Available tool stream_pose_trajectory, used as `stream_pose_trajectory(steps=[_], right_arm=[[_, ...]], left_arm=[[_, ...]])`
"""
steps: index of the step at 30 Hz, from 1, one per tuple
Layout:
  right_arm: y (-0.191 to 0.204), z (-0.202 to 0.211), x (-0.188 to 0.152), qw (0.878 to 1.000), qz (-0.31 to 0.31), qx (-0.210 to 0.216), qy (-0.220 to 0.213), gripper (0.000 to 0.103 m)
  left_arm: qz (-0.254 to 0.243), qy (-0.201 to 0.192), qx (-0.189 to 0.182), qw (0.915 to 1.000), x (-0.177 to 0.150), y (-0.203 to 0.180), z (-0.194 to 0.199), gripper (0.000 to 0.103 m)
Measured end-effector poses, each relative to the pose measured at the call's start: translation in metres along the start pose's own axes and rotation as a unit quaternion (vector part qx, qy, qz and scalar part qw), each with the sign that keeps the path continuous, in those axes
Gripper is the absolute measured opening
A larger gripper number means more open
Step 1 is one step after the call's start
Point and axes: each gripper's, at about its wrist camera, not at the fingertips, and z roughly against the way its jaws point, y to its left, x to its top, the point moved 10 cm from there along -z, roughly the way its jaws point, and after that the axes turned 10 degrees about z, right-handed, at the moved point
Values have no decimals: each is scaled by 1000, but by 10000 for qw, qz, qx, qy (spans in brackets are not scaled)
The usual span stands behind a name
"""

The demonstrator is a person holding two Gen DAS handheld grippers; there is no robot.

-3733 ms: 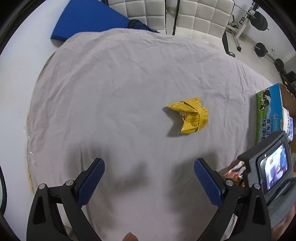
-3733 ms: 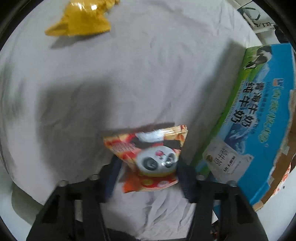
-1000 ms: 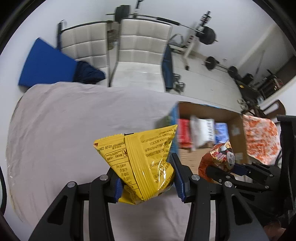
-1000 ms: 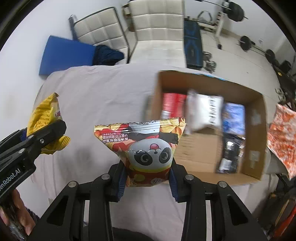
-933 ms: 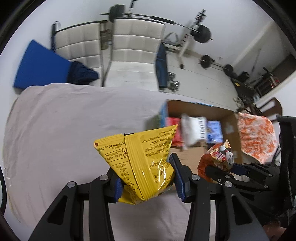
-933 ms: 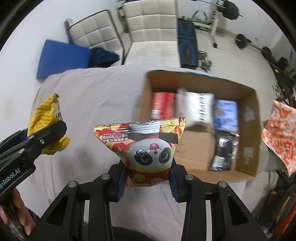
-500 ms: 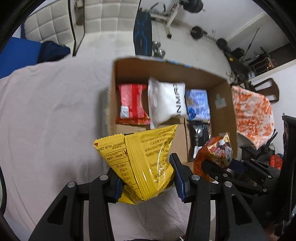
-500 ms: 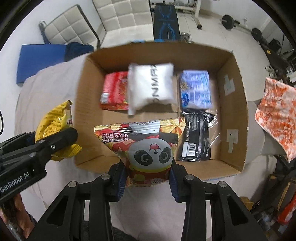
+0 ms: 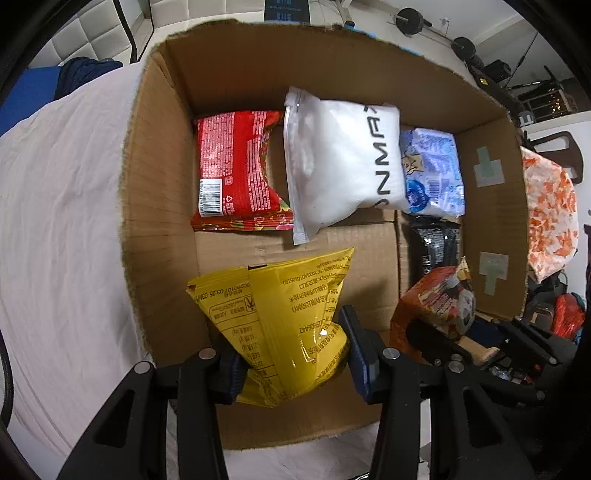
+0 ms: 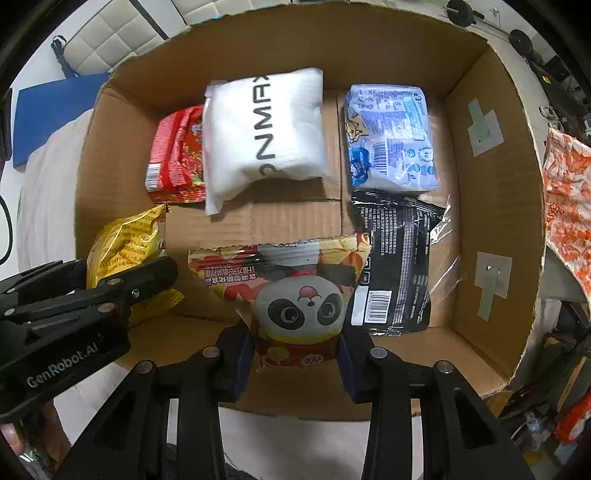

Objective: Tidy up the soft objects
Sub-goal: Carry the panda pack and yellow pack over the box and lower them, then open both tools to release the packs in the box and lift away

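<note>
My left gripper [image 9: 291,350] is shut on a yellow snack bag [image 9: 280,314] and holds it over the near left part of an open cardboard box [image 9: 159,177]. My right gripper [image 10: 295,358] is shut on a panda snack bag [image 10: 295,295] and holds it over the box's near middle [image 10: 110,184]. Each bag also shows in the other view: the yellow bag [image 10: 125,240] at left, the panda bag [image 9: 439,302] at right. Inside the box lie a red packet [image 9: 236,166], a white pouch [image 9: 343,158], a blue packet [image 9: 432,173] and a black packet [image 10: 395,258].
The box stands beside a bed covered with a pale sheet [image 9: 55,221]. An orange-and-white patterned cloth [image 10: 569,206] lies to the right of the box. White chairs [image 10: 107,40] and gym weights [image 9: 410,18] stand beyond.
Both grippers have moved forward and down toward the box with their bags held. The box now fills both views.
</note>
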Motion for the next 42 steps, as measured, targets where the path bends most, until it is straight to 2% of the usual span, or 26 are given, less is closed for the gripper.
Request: stream_pose_trajectory(steps=[12,16,20,22,26,30,33,36,38,40,42], right_arm=[[0,-4,5,9999,116,-27,36,43],[0,0,6,9998,169,-107,-5,48],[-2,5,5,9997,183,-174,-48,52],[-4,9,3,9996,171,-201,-68,53],[-7,14,-1,9995,153,-249,-115,53],[-10,22,-6,9991,157,-345,-186,54],[-13,30,-11,9985,179,-436,-274,61],[-17,43,-17,9976,201,-534,-402,74],[-21,49,-18,9965,189,-637,-503,93],[-24,56,-19,9955,162,-685,-630,98],[-27,61,-21,9950,159,-696,-702,98]], left_arm=[[142,-33,224,9996,0,2,-11,43],[256,-38,219,9994,0,5,-13,44],[255,-162,296,9991,0,7,-9,52],[246,-241,320,9989,1,7,-5,59],[230,-380,338,9984,2,7,5,63],[231,-629,381,9970,3,7,18,78],[272,-792,416,9956,3,5,26,91],[288,-1006,518,9932,1,5,38,101],[287,-1145,553,9915,0,6,47,101],[285,-1259,554,9901,-3,3,55,101],[284,-1376,585,9884,-6,3,63,102]])
